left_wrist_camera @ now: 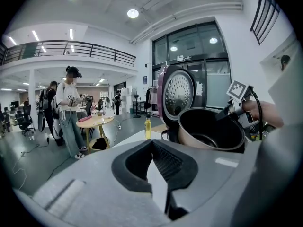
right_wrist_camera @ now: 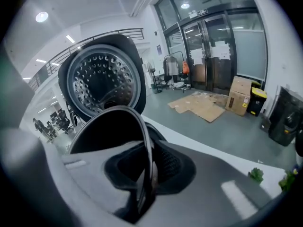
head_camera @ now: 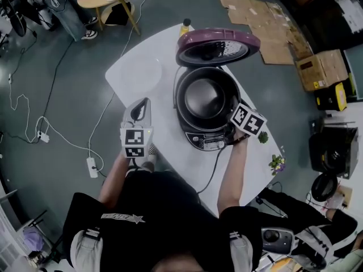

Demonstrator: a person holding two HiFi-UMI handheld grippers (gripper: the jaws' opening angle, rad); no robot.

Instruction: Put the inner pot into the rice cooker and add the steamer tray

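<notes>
Right gripper view: right gripper [right_wrist_camera: 146,174] clamped on inner pot [right_wrist_camera: 102,129] rim at rice cooker [head_camera: 209,141] mouth, tabletop's [head_camera: 142,75] right edge; left gripper [left_wrist_camera: 152,144] closed, empty.

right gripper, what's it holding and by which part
The right gripper is shut on the inner pot, pinching its thin rim, one jaw inside the pot and one outside. The left gripper holds nothing.

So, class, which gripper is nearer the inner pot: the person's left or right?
Right. The right gripper is shut on the rim of the inner pot, at its right side in the head view. The left gripper is apart from it, over the table to the pot's left.
</notes>
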